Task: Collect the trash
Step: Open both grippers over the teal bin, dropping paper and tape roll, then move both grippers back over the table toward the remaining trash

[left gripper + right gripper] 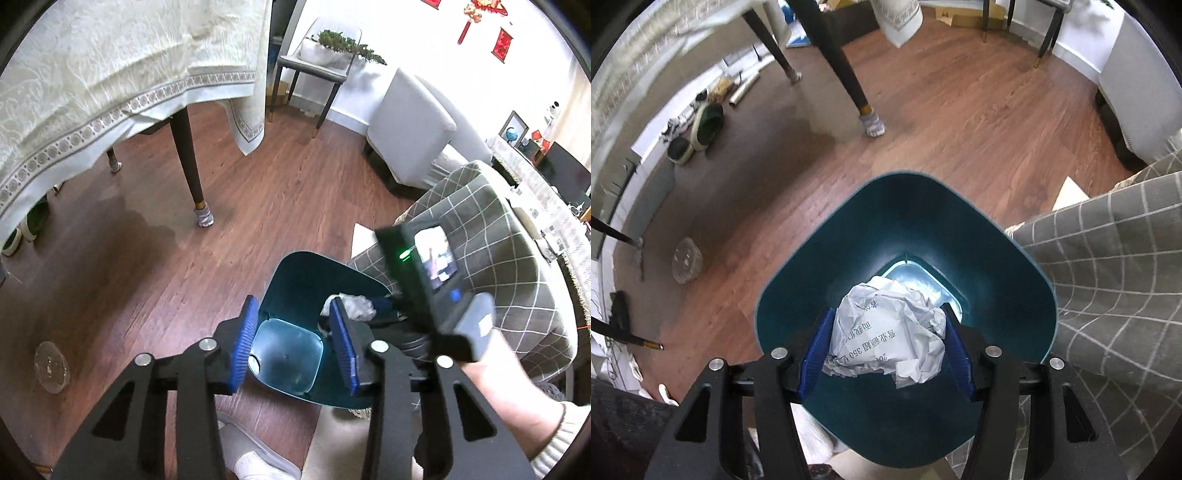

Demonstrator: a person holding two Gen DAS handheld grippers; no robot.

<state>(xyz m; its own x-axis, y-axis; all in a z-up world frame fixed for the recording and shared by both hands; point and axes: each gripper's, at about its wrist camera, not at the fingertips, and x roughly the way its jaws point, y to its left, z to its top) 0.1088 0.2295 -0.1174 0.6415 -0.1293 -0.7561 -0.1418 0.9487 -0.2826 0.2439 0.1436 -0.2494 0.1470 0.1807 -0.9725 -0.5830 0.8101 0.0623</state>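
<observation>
A crumpled ball of white paper (886,332), printed with dark characters and creased all over, sits clamped between the blue pads of the right gripper (886,345), which holds it just above the mouth of a dark teal bin (812,266). In the left wrist view the same paper (356,306) shows past the right-hand pad, over the bin (295,273), whose pale bottom is bare apart from a small round thing near one corner. The left gripper (295,341) hangs over the bin with nothing between its pads; they look parted, yet stand at their narrowest. The bin stands on a reddish-brown wooden floor (960,122), touching a grey checked cover (1108,277) on its right. A clear plastic lid (51,365) lies on the floor to the left, well apart. Beyond are a table with a cream tablecloth (110,74) and dark legs in little socks, and a white armchair (413,129).
</observation>
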